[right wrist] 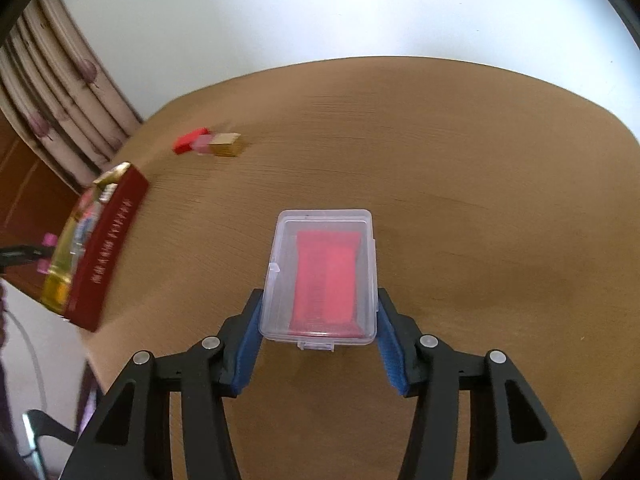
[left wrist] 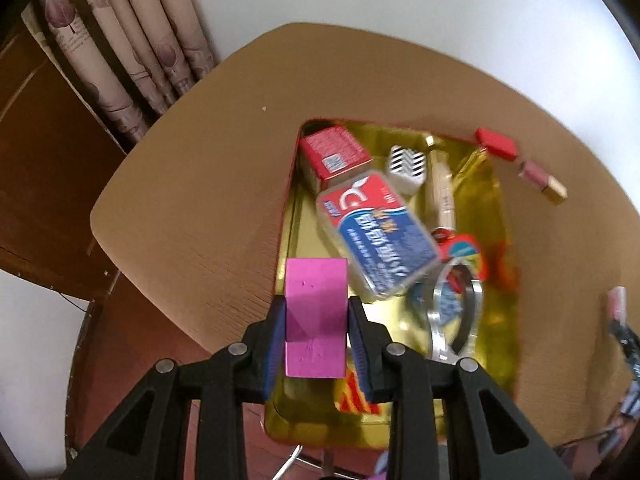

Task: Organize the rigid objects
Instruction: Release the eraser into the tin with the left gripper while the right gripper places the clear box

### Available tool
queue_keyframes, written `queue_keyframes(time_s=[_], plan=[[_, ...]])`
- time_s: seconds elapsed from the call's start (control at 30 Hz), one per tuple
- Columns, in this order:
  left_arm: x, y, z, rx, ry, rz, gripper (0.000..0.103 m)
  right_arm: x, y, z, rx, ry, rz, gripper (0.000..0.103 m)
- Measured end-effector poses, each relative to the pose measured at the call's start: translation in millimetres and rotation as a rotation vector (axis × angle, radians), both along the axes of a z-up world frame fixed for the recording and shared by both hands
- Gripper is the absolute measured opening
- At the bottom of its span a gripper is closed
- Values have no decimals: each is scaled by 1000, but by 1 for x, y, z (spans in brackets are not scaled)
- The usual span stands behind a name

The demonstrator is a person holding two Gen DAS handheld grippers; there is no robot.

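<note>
Left gripper (left wrist: 316, 332): clamped on magenta metal block (left wrist: 316, 300), above gold-lined red tray (left wrist: 496, 200).
Right gripper (right wrist: 320, 320): clamped on clear plastic case (right wrist: 320, 276), above table.
Advice: lower block into the tray's bare near corner.

The left wrist view looks steeply down, close over the gold-lined red box (left wrist: 496, 208); the right wrist view looks forward across the round wooden table (right wrist: 440, 160), sharing that box (right wrist: 108, 256).

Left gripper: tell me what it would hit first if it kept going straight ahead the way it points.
Probably the blue-and-red box in the gold tray. The left gripper already holds a pink block, which would lead the way and touch it first. Depth is unclear, so it might pass above.
</note>
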State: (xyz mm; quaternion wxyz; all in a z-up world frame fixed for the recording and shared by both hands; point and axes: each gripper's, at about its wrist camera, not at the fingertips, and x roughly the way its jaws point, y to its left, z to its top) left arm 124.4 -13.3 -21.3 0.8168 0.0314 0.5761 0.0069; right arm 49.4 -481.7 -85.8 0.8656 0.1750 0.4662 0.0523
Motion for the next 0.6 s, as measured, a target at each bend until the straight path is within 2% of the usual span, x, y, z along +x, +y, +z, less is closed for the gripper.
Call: queue_keyframes(time_s=[0.07, 0.2, 0.4, 0.53, 0.6], plan=[[4, 6, -8, -40, 20, 5, 30, 0, 9, 8, 27, -11, 14, 49], [6, 5, -16, -36, 2, -8, 31, 4, 34, 28, 86, -34, 61, 49], [-15, 16, 8, -108, -82, 13, 34, 19, 83, 59, 164, -69, 163, 49], [-58, 35, 31, -182, -228, 100, 39, 34, 132, 75, 207, -79, 270, 49], [-78, 43, 32, -158, -280, 146, 46, 45, 164, 79, 224, -72, 338, 50]])
